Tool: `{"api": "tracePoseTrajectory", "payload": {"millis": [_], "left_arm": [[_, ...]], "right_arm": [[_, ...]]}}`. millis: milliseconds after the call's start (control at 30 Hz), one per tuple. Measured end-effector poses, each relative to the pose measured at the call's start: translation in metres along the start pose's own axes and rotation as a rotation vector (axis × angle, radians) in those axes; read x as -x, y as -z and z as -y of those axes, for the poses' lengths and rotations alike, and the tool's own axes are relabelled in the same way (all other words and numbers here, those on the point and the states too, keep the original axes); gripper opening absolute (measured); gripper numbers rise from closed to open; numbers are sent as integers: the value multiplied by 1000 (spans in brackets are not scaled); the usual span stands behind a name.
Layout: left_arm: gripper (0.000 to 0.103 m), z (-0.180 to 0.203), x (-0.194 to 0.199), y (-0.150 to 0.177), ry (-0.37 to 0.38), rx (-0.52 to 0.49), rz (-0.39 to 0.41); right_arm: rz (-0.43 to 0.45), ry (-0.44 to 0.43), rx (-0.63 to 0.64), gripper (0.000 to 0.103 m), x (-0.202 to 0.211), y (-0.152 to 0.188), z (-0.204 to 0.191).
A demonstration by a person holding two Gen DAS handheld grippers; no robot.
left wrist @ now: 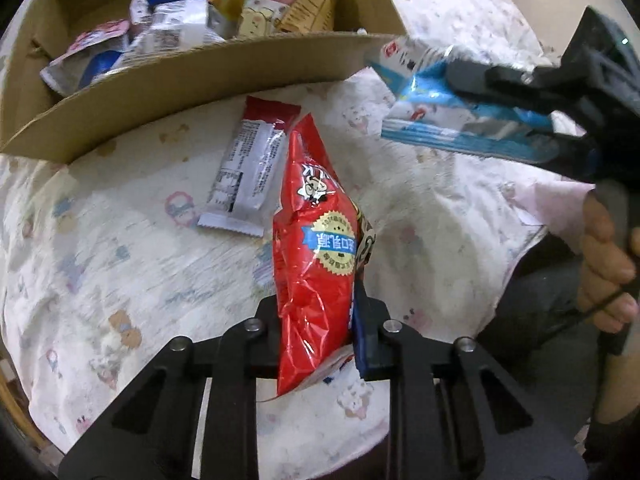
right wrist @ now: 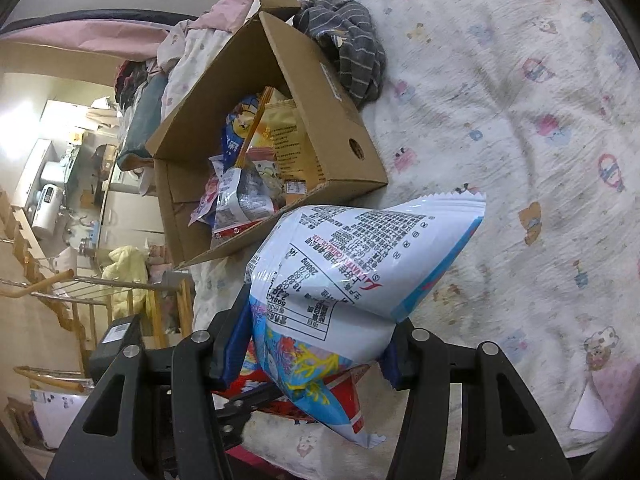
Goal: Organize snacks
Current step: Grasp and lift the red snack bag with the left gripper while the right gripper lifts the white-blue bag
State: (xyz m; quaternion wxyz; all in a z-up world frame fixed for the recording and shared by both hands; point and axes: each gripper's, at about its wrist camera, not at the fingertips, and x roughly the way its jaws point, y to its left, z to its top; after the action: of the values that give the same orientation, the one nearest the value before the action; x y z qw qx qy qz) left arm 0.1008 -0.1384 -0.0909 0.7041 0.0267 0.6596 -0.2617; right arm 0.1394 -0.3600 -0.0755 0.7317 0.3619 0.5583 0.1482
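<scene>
— Snacks first: what is each gripper carrying?

— The left gripper (left wrist: 320,320) is pinching a red snack bag (left wrist: 316,248), its fingers (left wrist: 370,336) pressing in on the crinkled lower part of the bag, which is hanging above the bed. The right gripper (right wrist: 316,344) is clamping a white and blue snack bag (right wrist: 352,272), the printed back of the bag facing the right wrist camera. In the left wrist view the same bag (left wrist: 448,108) is showing at the upper right, between the black fingers of that gripper, with a hand (left wrist: 608,256) wrapping around the handle below.

— And what is lying just beyond them?

— A white bar wrapper with a dark red end (left wrist: 250,168) is lying flat on the patterned bed sheet (left wrist: 120,260), just beside the red bag and near the front wall of the cardboard box (left wrist: 192,92).

— Where are the other snacks sitting?

— Inside the box (right wrist: 332,120), piling up: a blue packet (right wrist: 236,132), a tan packet (right wrist: 292,144), and several white and pink ones. The box is resting open on the sheet (right wrist: 520,120).

— Anything farther out?

— A grey striped cloth (right wrist: 348,40) is bunching up against the far side of the box.
</scene>
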Motion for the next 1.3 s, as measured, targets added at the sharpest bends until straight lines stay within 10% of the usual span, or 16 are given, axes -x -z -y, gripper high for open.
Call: {"api": "tracePoseTrajectory", "payload": {"millis": [200,533,1300], "left_arm": [[20,-6,42,-6,16,41,134],[20,-60,102,-7,-219,254,332],[20,-59,166,-54,-326,195,522]], "right_arm": [[-1,-12,24,56,1,2,-8],[1,-33,61,56,9,7,-17],[210,-85,251,56,54,-22,-83]]}}
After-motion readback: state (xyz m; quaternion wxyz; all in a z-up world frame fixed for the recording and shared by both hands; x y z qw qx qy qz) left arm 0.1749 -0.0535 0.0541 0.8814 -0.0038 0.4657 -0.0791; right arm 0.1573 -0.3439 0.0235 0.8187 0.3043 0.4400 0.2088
